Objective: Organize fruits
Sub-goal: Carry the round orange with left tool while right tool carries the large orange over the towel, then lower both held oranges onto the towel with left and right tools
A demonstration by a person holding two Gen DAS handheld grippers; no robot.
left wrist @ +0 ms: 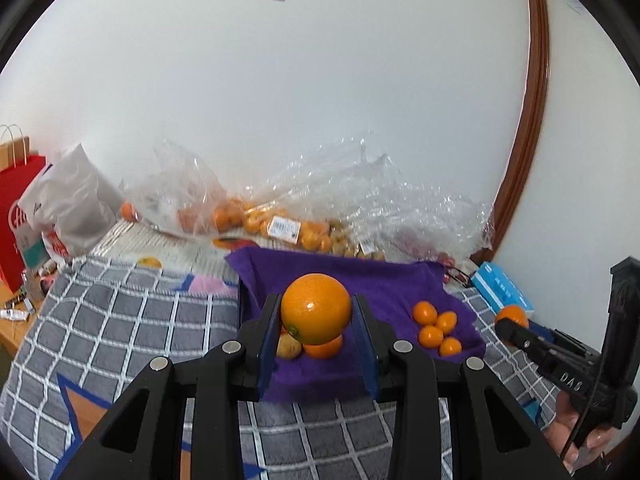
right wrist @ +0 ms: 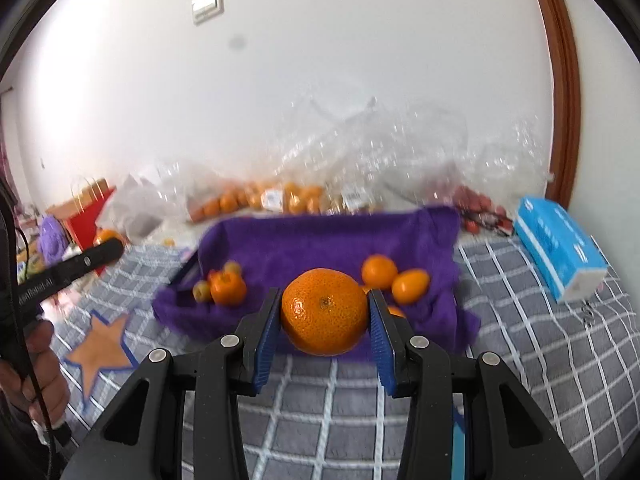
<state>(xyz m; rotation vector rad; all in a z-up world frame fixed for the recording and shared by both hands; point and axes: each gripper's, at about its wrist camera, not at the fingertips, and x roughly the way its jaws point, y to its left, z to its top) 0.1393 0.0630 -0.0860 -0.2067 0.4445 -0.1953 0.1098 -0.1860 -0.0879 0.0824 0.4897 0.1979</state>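
Note:
In the left wrist view my left gripper [left wrist: 316,305] is shut on a large smooth orange [left wrist: 316,314], held above the left part of a purple cloth-lined tray [left wrist: 360,280]. Under it lie an orange fruit [left wrist: 326,348] and a yellowish one [left wrist: 289,347]. Several small mandarins [left wrist: 436,328] sit at the tray's right. In the right wrist view my right gripper [right wrist: 324,300] is shut on a dimpled mandarin [right wrist: 324,316], held over the tray's near edge [right wrist: 320,240]. An orange fruit [right wrist: 228,289] with small yellowish fruits lies left in the tray. Two mandarins [right wrist: 394,278] lie right.
Clear plastic bags [left wrist: 280,216] holding more fruit line the wall behind the tray. A blue tissue box [right wrist: 560,246] lies to the right and a red paper bag [left wrist: 20,216] to the left. A grey checked blanket [left wrist: 120,320] covers the surface. A hand [right wrist: 40,364] grips the left tool.

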